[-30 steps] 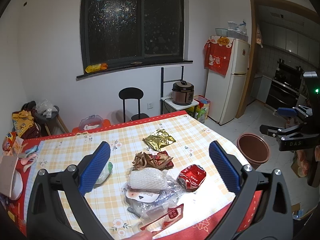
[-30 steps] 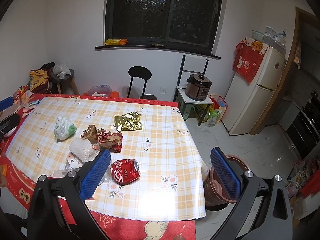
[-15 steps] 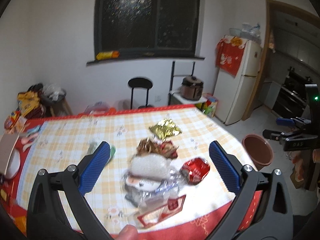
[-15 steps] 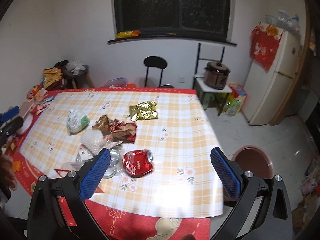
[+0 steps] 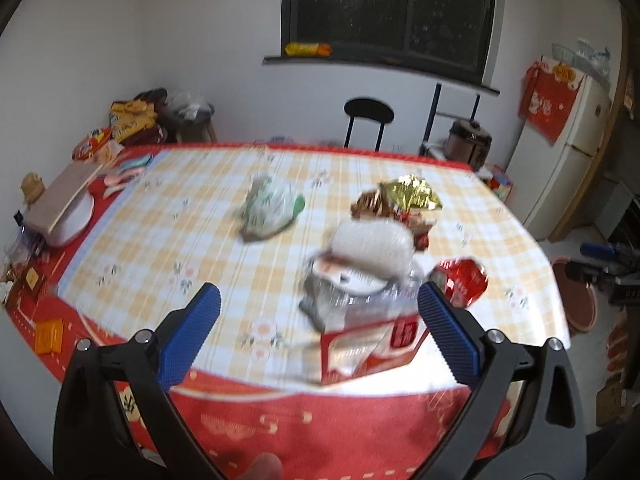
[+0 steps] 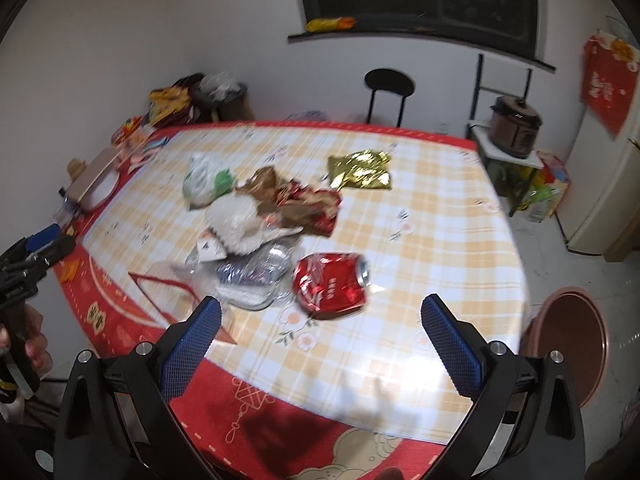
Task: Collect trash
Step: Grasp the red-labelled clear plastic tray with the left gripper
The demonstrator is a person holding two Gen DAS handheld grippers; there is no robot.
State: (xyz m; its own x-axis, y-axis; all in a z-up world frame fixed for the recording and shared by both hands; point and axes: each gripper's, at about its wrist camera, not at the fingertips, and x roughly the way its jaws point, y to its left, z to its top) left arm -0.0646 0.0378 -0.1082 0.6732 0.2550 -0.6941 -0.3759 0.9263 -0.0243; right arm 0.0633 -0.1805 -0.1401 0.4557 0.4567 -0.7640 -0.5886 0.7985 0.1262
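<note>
Fingers (image 6: 192,336) spread, apparently above table (image 6: 440,240).

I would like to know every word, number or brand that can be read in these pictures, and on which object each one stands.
No text can be read with certainty.
Crushed red drink can: white characters, too blurred to read.
Red and white flat packet: white characters on a red patch, too blurred.
Red cloth on the white fridge: yellow design, too small.
White card under the white foam net: a dark mark, unreadable.
</note>
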